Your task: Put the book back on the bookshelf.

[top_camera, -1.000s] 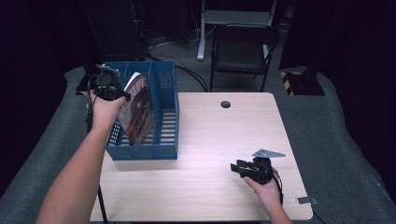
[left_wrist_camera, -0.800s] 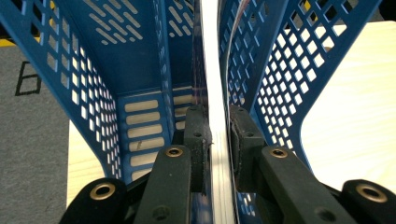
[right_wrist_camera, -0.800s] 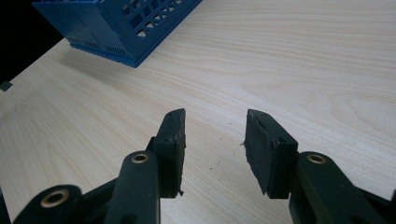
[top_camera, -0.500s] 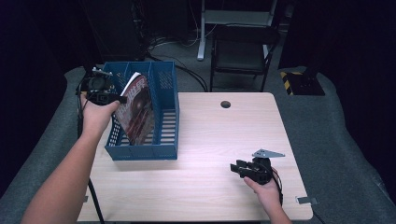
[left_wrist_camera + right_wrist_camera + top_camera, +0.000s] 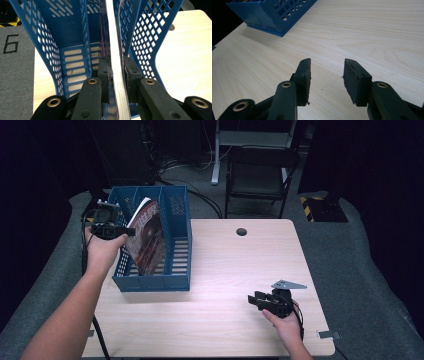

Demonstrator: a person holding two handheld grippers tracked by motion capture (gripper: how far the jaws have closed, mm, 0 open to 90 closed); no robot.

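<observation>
The left gripper [image 5: 131, 232] pinches the edge of a magazine [image 5: 148, 236], its pads pressed on either side of the stacked pages, as the left gripper view shows [image 5: 117, 75]. The magazine stands tilted in the blue file rack [image 5: 176, 282] at the far left of the table [image 5: 220, 320], leaning within the middle compartment, as far as the high view tells. The right gripper [image 5: 254, 301] rests at the near right, jaws spread with nothing between them. The step in hand looks like seating the magazine in the rack. The next move likely calls for settling it upright against the divider, then letting go without dragging the pages out.
</observation>
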